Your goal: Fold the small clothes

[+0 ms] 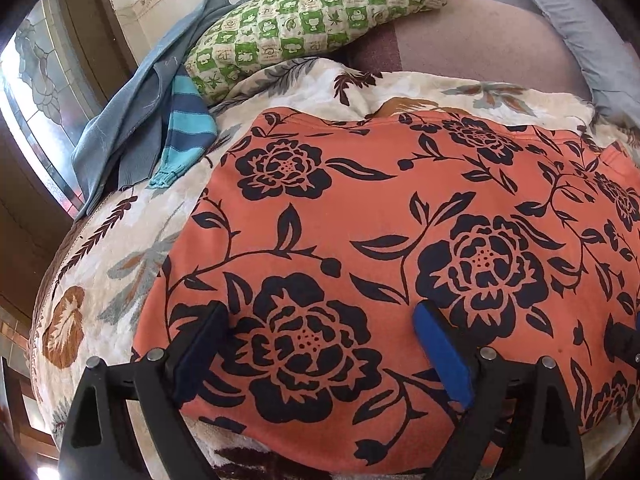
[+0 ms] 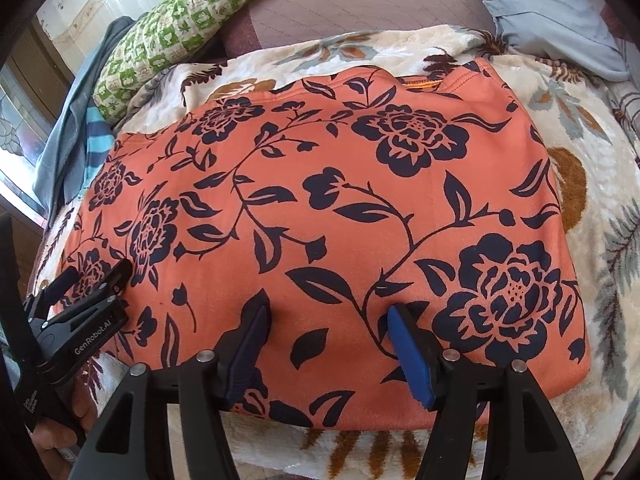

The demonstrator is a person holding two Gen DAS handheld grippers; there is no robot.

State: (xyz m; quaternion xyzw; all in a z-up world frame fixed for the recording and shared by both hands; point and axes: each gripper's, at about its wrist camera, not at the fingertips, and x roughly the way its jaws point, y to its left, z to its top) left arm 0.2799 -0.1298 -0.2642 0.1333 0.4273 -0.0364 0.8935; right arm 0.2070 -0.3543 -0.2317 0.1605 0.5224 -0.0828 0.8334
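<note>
An orange garment with a dark navy flower print (image 1: pixel 380 240) lies flat and folded on a cream floral blanket (image 1: pixel 92 272). It also shows in the right wrist view (image 2: pixel 328 208). My left gripper (image 1: pixel 320 316) is open, with its fingers resting on the garment's near left part and nothing between them. It also shows at the left edge of the right wrist view (image 2: pixel 96 272). My right gripper (image 2: pixel 326 312) is open over the garment's near edge, fingers touching or just above the cloth, holding nothing.
A green and white checked pillow (image 1: pixel 312 28) lies at the back. Blue and striped clothes (image 1: pixel 160 128) are heaped at the back left by a window. A grey-blue pillow (image 2: pixel 552 12) is at the back right. The blanket (image 2: pixel 608 240) extends right of the garment.
</note>
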